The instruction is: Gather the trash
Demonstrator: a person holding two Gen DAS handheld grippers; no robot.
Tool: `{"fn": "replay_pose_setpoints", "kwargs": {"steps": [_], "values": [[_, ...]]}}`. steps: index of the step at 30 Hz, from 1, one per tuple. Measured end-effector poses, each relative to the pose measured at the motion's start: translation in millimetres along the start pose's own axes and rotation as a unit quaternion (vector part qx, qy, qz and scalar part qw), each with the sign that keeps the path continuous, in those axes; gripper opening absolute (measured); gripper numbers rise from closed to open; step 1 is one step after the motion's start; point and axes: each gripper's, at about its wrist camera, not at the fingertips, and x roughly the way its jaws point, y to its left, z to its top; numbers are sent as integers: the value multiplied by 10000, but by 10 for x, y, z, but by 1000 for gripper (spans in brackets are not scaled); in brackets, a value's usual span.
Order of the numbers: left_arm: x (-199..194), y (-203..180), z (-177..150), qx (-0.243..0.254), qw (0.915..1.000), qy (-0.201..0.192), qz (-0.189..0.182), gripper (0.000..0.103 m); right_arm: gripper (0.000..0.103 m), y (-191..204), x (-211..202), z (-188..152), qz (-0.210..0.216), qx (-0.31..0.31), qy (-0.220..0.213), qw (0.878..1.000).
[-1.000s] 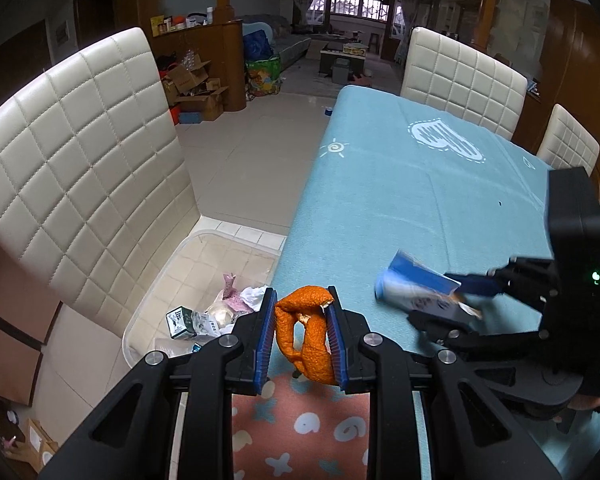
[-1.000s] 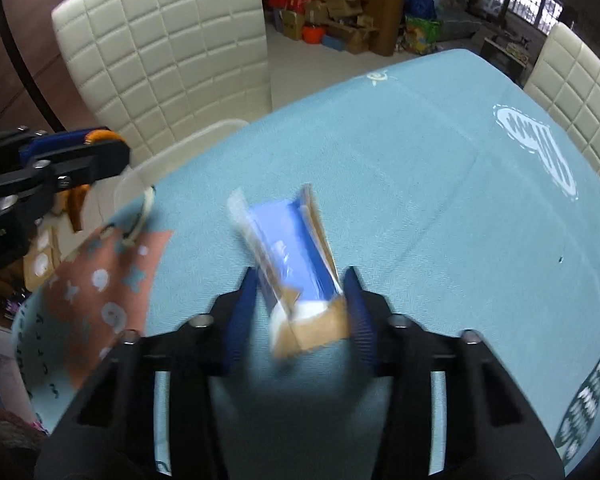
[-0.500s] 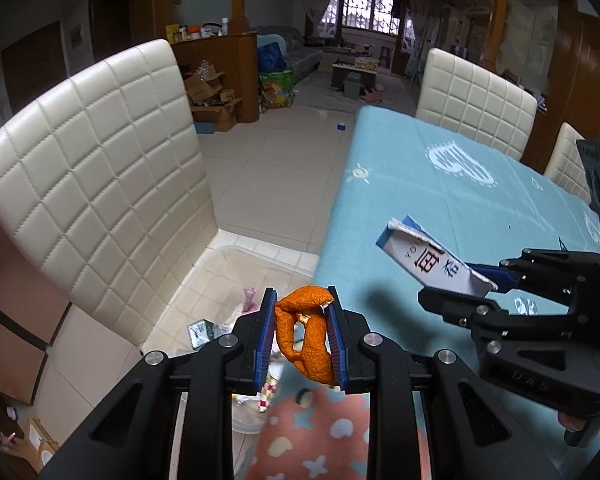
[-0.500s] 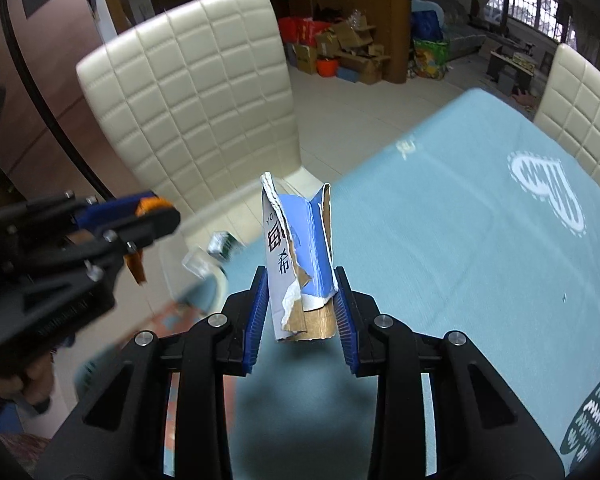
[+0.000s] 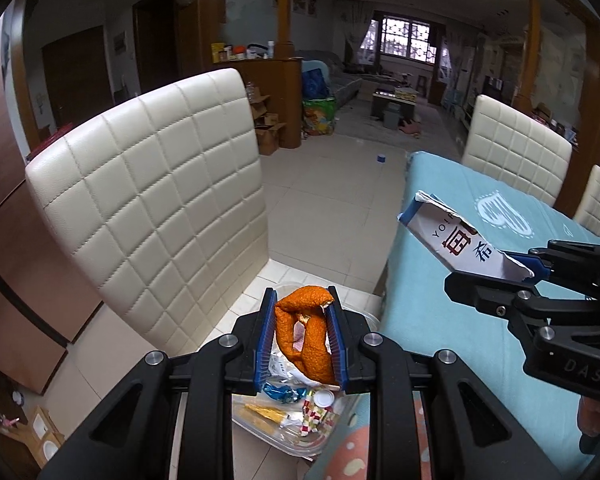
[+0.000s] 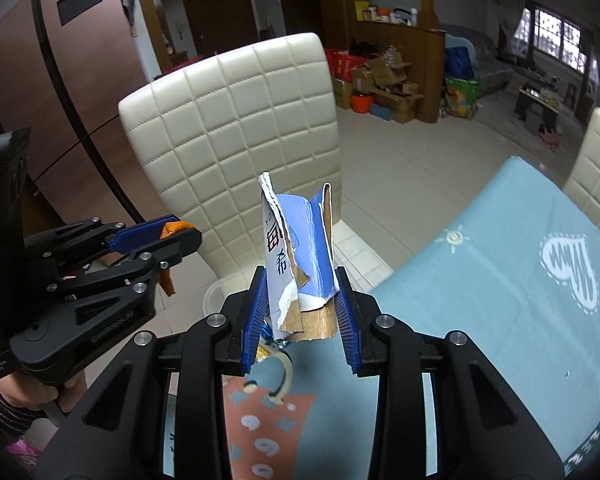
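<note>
Both loads are pinched: left gripper point(image 5: 300, 336) on orange peel point(image 5: 306, 336), right gripper point(image 6: 300, 312) on torn carton point(image 6: 296, 264) (2 pieces). Centre each over the clear bin point(image 5: 284, 436) before letting go.

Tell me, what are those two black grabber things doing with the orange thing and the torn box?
A person is clearing trash off the table. The left gripper pinches an orange peel above a clear bin on the floor that already holds wrappers. The right gripper clamps a torn blue and white carton, held up near the table's edge. Neither piece is dropped yet.
</note>
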Motion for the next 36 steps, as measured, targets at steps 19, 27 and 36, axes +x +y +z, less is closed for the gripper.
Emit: {"fn": "replay_pose_setpoints", "kwargs": {"steps": [19, 27, 36], "values": [[101, 229, 45, -434, 9974, 58, 572, 80, 61, 44, 173, 171, -4, -359, -86, 9993], [51, 233, 18, -475, 9971, 95, 578, 80, 71, 27, 119, 106, -39, -273, -56, 9996], [-170, 83, 40, -515, 9979, -29, 391, 80, 92, -32, -288, -52, -559, -70, -331, 9979]]}}
